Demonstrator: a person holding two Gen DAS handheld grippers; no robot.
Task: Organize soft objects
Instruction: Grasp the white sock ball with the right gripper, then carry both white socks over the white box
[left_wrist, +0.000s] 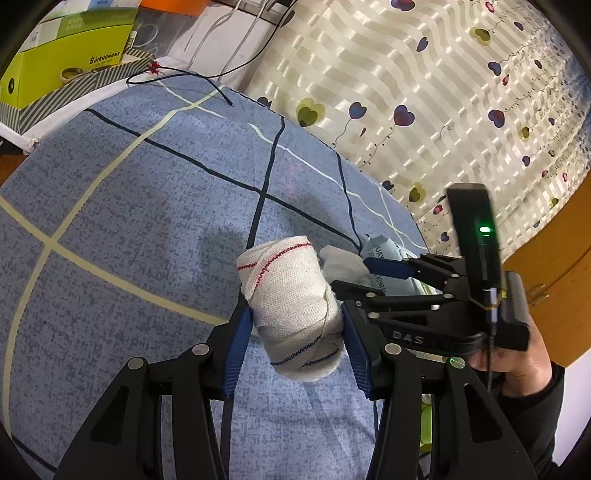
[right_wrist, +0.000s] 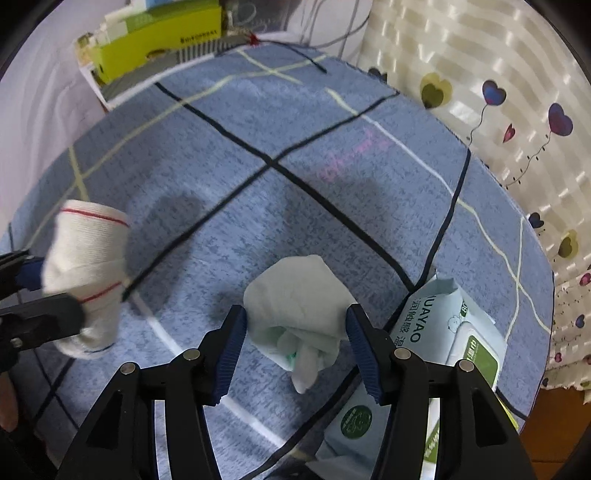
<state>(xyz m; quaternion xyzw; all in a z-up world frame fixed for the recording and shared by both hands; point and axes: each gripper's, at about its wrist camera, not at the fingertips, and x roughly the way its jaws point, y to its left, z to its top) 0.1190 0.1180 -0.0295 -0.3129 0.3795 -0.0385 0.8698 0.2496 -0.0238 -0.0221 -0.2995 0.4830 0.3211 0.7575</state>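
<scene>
A white rolled bandage (left_wrist: 291, 295) with red and blue stitched lines is held above the blue checked bedsheet (left_wrist: 129, 221), my left gripper (left_wrist: 297, 349) shut on its lower half. It also shows at the left edge of the right wrist view, the rolled bandage (right_wrist: 86, 258) in the left gripper (right_wrist: 46, 295). A crumpled white cloth (right_wrist: 299, 314) with pale green folds lies on the sheet. My right gripper (right_wrist: 297, 350) stands open, one blue pad on each side of the cloth. From the left wrist view, the right gripper (left_wrist: 352, 274) hangs over that white cloth (left_wrist: 341, 262).
A pale blue pack of wet wipes (right_wrist: 443, 332) lies right of the cloth, with a second pack (right_wrist: 354, 421) nearer me. A yellow-green box (left_wrist: 70, 62) sits on a striped box at the far corner. A heart-patterned curtain (left_wrist: 424, 92) hangs along the bed's right side. A black cable (left_wrist: 207, 83) trails onto the sheet.
</scene>
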